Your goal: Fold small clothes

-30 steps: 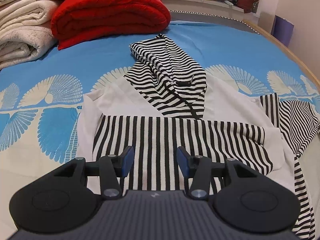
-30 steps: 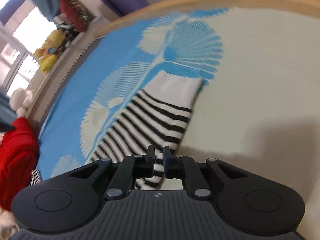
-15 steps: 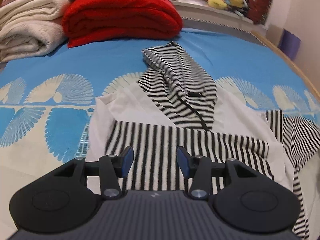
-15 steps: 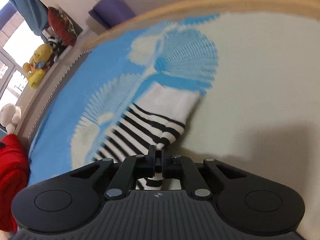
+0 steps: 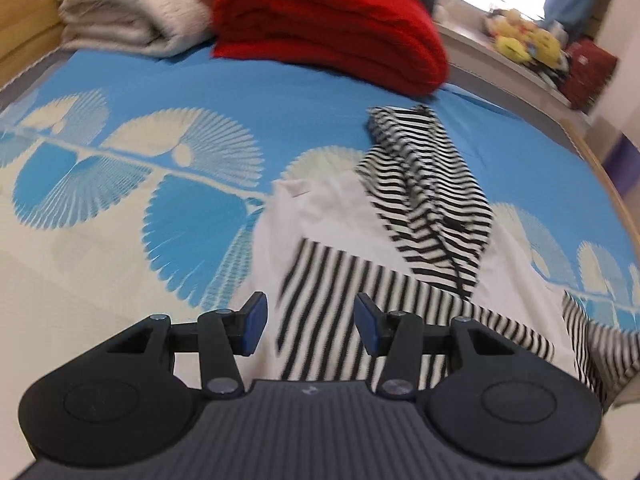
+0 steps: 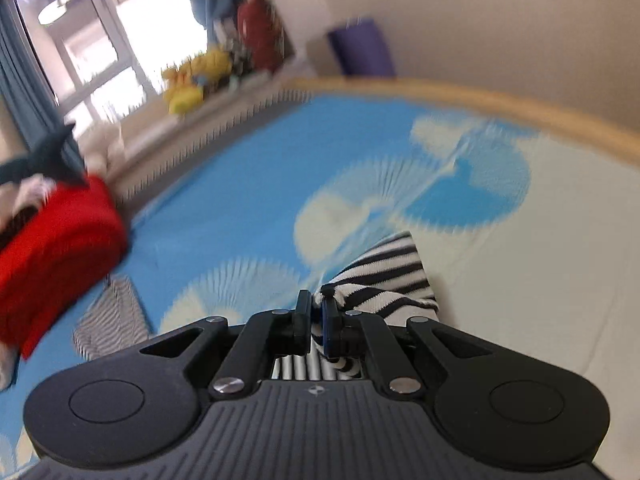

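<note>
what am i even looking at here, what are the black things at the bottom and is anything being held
The black things are two hand-held grabbers, one in each of a person's hands; there is no robot. Each carries a camera looking forward along its two fingers, so you get one picture per hand.

Left-hand picture: the left gripper is open and empty, above a striped and white garment spread on a bed with a blue patterned sheet. A folded red blanket and cream blankets lie at the far end.

Right-hand picture: the right gripper is shut on a striped sleeve, lifted off the sheet. That picture is blurred.
</note>
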{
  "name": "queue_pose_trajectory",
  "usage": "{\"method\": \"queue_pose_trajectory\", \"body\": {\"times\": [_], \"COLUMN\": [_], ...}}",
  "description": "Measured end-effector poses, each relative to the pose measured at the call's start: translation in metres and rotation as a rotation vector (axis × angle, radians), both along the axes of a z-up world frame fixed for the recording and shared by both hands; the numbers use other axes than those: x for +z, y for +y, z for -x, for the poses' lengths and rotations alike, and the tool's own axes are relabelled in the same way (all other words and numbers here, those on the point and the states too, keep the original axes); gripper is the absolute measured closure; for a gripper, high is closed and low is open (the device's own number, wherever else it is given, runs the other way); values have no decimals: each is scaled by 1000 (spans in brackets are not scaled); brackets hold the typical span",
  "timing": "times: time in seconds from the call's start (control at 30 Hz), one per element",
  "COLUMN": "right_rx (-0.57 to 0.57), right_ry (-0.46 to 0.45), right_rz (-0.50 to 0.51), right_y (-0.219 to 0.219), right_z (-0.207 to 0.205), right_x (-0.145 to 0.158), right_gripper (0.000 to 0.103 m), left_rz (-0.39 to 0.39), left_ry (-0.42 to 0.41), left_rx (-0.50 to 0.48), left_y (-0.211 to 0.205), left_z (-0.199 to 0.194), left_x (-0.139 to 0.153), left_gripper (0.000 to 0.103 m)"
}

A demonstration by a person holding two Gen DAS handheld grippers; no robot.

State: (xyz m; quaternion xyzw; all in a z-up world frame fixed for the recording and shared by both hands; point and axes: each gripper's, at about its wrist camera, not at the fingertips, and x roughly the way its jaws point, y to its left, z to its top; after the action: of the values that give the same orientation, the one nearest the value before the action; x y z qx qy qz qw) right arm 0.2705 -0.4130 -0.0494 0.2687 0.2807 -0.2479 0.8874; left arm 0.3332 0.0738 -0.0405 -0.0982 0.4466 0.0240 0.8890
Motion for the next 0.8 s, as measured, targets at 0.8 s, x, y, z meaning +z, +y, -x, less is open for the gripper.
{"method": "queue_pose_trajectory", "body": {"times": [0.8], "right_rx": [890], "right_ry": [207], "right_rz": [-27], "right_y": [196], "right_z": [-38], "right_x": [-61], "right_gripper": [60], "left_rz": [289], "left_ry": [157], "left_rx": [7], "left_y": [2], "left_z": [-26], "left_x": [-56], "left_gripper": [49]}}
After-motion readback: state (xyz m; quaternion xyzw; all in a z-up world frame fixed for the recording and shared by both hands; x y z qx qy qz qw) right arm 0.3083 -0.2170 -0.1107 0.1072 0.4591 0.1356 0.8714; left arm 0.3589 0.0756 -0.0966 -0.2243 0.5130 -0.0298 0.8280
